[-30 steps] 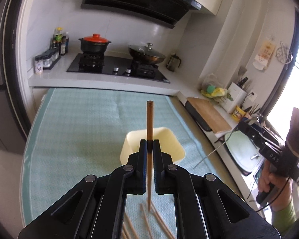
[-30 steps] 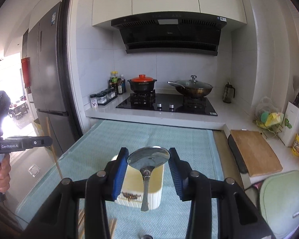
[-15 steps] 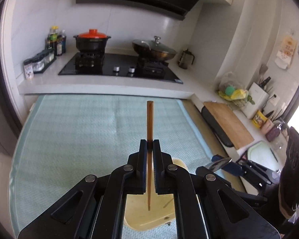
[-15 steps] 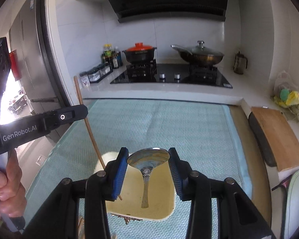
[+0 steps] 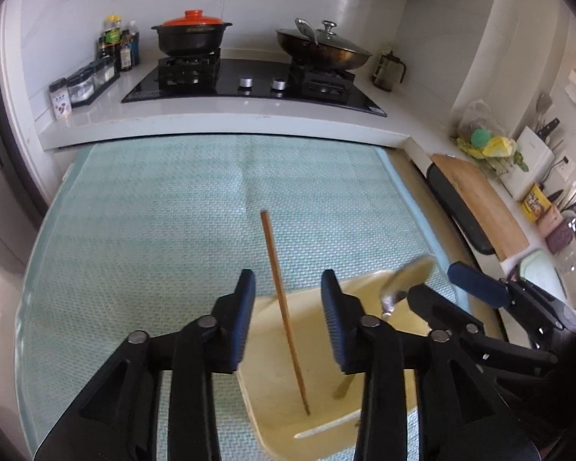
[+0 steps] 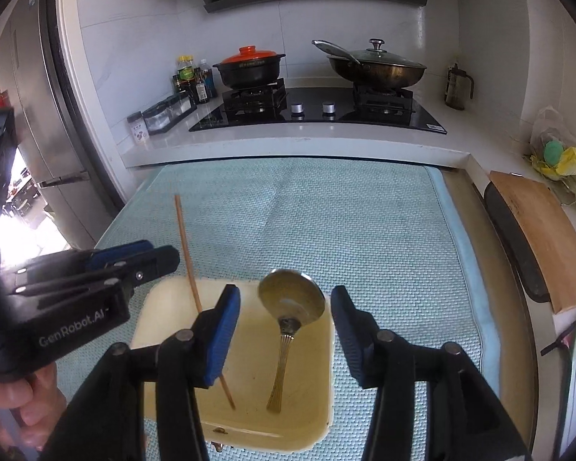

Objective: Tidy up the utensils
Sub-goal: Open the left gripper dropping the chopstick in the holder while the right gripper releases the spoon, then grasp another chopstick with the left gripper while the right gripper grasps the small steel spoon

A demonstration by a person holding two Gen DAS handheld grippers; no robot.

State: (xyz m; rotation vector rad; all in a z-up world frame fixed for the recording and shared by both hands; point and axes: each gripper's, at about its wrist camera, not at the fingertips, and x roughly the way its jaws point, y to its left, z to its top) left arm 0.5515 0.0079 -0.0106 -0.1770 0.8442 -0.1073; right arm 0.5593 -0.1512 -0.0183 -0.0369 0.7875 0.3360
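A cream rectangular container (image 6: 318, 395) (image 5: 376, 292) sits on the teal mat. A wooden chopstick (image 5: 284, 311) (image 6: 190, 269) stands tilted with its lower tip in the container, free between the open jaws of my left gripper (image 5: 288, 303). A metal spoon (image 6: 290, 307) (image 5: 405, 276) stands with its handle end down in the container, free between the open jaws of my right gripper (image 6: 284, 319). Both grippers hover just over the container, side by side. The left gripper shows at the left of the right wrist view (image 6: 134, 265).
A teal mat (image 6: 326, 223) covers the table. Behind it is a white counter with a stove (image 6: 318, 111), an orange-lidded pot (image 6: 249, 65) and a lidded pan (image 6: 376, 65). A wooden cutting board (image 6: 537, 238) lies at the right.
Both grippers came down over the container and opened. The chopstick and the spoon are released and now rest with their lower ends in the container.
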